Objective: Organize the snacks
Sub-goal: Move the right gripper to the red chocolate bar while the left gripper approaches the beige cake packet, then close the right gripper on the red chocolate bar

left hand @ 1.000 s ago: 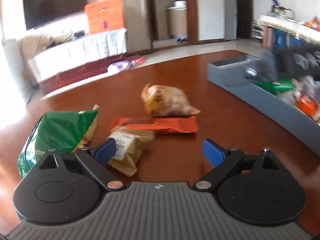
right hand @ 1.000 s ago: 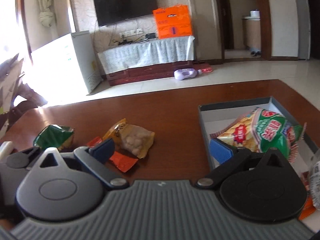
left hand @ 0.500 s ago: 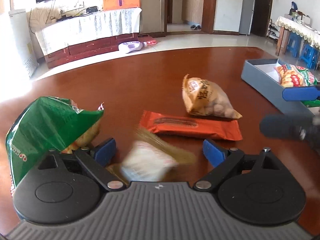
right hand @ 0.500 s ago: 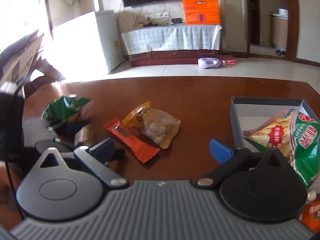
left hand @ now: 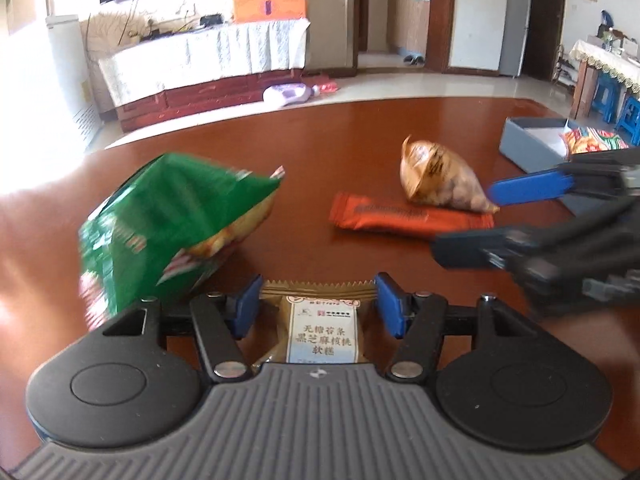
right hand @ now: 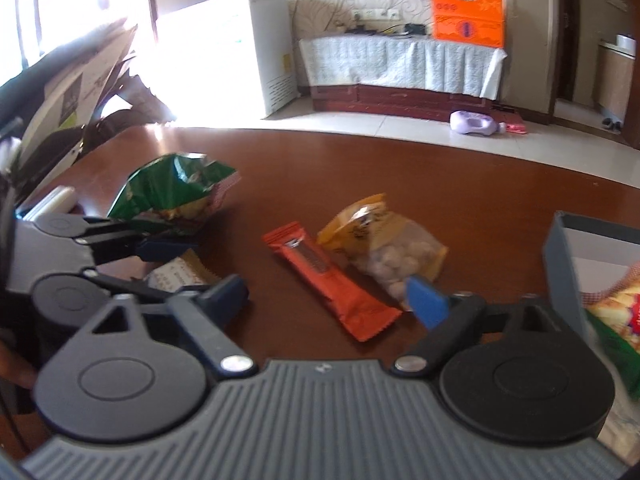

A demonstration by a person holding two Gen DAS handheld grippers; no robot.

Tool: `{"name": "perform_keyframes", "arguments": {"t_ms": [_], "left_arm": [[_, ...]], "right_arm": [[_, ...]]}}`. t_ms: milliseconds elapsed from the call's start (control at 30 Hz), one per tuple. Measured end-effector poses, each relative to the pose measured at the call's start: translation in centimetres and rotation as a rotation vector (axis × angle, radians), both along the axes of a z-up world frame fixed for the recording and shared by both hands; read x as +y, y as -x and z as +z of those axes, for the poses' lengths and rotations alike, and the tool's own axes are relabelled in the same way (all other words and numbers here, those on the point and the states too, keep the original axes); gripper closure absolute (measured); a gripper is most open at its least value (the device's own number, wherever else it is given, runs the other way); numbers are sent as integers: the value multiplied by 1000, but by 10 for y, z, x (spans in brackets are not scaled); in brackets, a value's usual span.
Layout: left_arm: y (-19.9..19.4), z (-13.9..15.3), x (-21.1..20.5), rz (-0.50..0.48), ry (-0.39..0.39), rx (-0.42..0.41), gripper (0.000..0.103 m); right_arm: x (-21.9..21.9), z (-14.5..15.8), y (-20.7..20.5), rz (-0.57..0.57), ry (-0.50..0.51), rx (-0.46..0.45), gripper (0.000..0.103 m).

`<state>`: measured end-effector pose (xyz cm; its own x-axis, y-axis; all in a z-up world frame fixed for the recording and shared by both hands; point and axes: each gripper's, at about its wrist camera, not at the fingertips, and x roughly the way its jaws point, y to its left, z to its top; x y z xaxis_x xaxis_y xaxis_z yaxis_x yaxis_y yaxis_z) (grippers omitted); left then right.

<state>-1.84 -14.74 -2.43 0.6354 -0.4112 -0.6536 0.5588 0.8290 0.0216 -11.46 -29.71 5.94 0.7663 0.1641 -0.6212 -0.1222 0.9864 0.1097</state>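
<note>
Green chip bag [left hand: 176,220] lies just left of the left gripper [left hand: 318,304], whose jaws are closing around the brown cake packet [left hand: 320,330] between them. Further right, the right gripper [right hand: 328,296] is closing over the orange bar [right hand: 332,280], not yet pinching it, likely both bound for the grey box [right hand: 564,264] at its right.
</note>
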Motion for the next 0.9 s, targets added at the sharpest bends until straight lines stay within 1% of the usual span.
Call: {"name": "perform_keyframes", "arguments": {"t_ms": [33, 67, 100, 133, 200, 267, 333, 367, 433, 500, 533, 633, 700, 733, 767, 833, 900], "left_arm": [[2, 1, 6, -2, -1, 8, 36], [5, 0, 11, 5, -7, 6, 35], [6, 0, 14, 10, -9, 3, 31], [5, -2, 18, 11, 0, 8, 30], [4, -3, 25, 19, 1, 3, 22], [3, -4, 27, 20, 4, 3, 20], [4, -4, 27, 18, 4, 2, 19], [4, -4, 28, 16, 6, 1, 18], [3, -6, 30, 13, 8, -3, 16], [1, -7, 29, 11, 9, 0, 12], [2, -7, 27, 10, 8, 1, 12], [2, -7, 27, -1, 5, 4, 9], [2, -7, 28, -11, 6, 9, 6], [2, -7, 27, -17, 4, 10, 6], [2, -7, 28, -19, 4, 11, 5], [1, -7, 27, -24, 3, 12, 5], [3, -8, 26, -30, 3, 12, 5]], "right_arm": [[5, -3, -4, 21, 4, 9, 39], [11, -5, -7, 44, 12, 13, 39], [15, -5, -9, 59, 15, 8, 40], [19, -5, -11, 57, 37, 3, 40], [26, -4, -13, 64, 85, -10, 40], [28, -6, -18, 72, 89, -1, 40], [27, -8, -21, 48, 120, -2, 40], [26, -9, -24, 43, 129, 2, 38], [22, -11, -29, 40, 114, 19, 38], [23, -15, -33, 34, 127, 22, 38], [23, -15, -36, 39, 116, 22, 38], [24, -19, -43, 50, 104, -4, 40], [21, -21, -44, 48, 81, -7, 39], [20, -20, -44, 42, 73, -2, 37], [21, -20, -43, 39, 82, 1, 31], [23, -19, -41, 43, 90, 13, 22], [22, -17, -41, 75, 71, 22, 32]]}}
